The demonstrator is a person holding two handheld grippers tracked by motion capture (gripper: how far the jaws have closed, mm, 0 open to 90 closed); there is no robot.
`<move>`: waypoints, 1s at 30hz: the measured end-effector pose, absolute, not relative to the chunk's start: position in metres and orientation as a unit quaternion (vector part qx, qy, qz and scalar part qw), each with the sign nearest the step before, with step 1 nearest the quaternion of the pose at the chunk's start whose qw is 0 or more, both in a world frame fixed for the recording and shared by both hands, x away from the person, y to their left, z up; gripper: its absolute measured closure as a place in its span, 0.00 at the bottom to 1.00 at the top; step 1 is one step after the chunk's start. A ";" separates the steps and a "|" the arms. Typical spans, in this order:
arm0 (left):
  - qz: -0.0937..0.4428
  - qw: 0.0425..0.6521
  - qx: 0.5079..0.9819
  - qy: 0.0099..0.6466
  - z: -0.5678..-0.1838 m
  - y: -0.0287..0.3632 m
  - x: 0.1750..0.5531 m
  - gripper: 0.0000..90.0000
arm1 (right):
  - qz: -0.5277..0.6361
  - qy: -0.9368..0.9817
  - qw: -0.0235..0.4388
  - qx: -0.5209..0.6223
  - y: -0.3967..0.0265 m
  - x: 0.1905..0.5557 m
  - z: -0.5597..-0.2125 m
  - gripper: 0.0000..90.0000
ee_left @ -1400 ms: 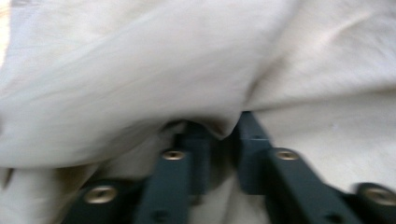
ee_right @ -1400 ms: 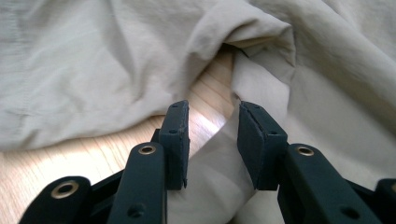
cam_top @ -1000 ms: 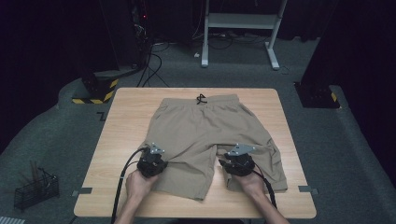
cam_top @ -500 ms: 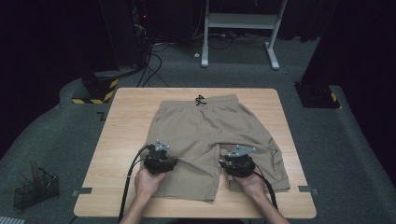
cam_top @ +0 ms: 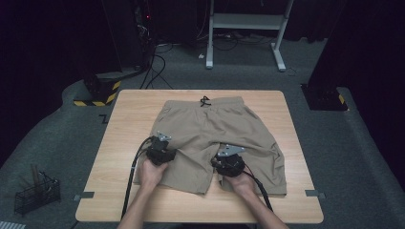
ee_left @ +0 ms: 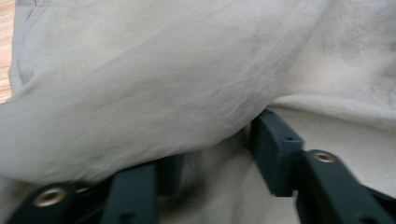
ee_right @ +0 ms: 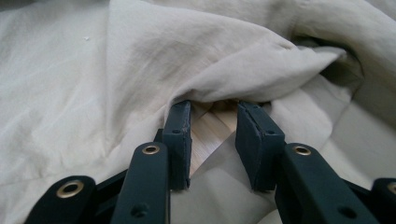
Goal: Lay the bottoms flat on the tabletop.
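Note:
Khaki shorts point(cam_top: 210, 126) lie flat on the wooden table point(cam_top: 129, 112), waistband and black drawstring point(cam_top: 205, 101) at the far side. My left gripper point(cam_top: 161, 149) rests on the left leg. In the left gripper view its jaws point(ee_left: 219, 149) stand apart, have just been closing, and a loose fold of cloth point(ee_left: 154, 102) drapes over them without being pinched. My right gripper point(cam_top: 229, 161) sits at the inner edge of the right leg. Its jaws point(ee_right: 213, 112) have also just been closing; they are open, with bare wood between them and a raised cloth edge point(ee_right: 224, 70) at the tips.
The near table edge carries grey tape marks point(cam_top: 313, 193). On the floor at the left stands a wire basket point(cam_top: 36, 193). A white desk frame point(cam_top: 243, 21) and a yellow-black striped base point(cam_top: 98, 93) lie beyond the table.
My left hand has moved away from me and slightly right, onto the left leg. My right hand has shifted left toward the crotch of the shorts.

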State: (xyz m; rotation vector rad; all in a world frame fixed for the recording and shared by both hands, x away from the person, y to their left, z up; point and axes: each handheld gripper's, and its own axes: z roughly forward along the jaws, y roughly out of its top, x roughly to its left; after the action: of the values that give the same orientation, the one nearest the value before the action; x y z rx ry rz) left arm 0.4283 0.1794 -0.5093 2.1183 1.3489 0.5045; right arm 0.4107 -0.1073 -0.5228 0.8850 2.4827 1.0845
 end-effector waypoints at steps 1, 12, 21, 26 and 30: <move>0.187 0.288 0.793 0.503 -0.509 0.180 0.426 0.74 | 0.376 0.863 0.145 0.305 -0.104 0.410 -0.523 0.73; 0.141 0.294 0.820 0.471 -0.505 0.186 0.382 0.96 | 0.375 0.884 0.116 0.252 -0.084 0.388 -0.521 0.81; 0.158 0.338 0.800 0.470 -0.494 0.178 0.375 0.52 | 0.399 0.869 0.120 0.268 -0.117 0.379 -0.504 0.72; 0.164 0.363 0.791 0.464 -0.489 0.170 0.375 0.51 | 0.408 0.846 0.140 0.315 -0.143 0.390 -0.498 0.71; 0.152 0.344 0.803 0.463 -0.492 0.167 0.371 0.53 | 0.384 0.856 0.125 0.324 -0.138 0.398 -0.511 0.71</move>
State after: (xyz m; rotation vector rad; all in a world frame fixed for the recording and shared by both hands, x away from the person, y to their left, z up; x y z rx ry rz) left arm 0.3706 0.1673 -0.4916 2.0863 1.2024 0.3946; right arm 0.3978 -0.1379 -0.5114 0.9440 2.4929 1.1191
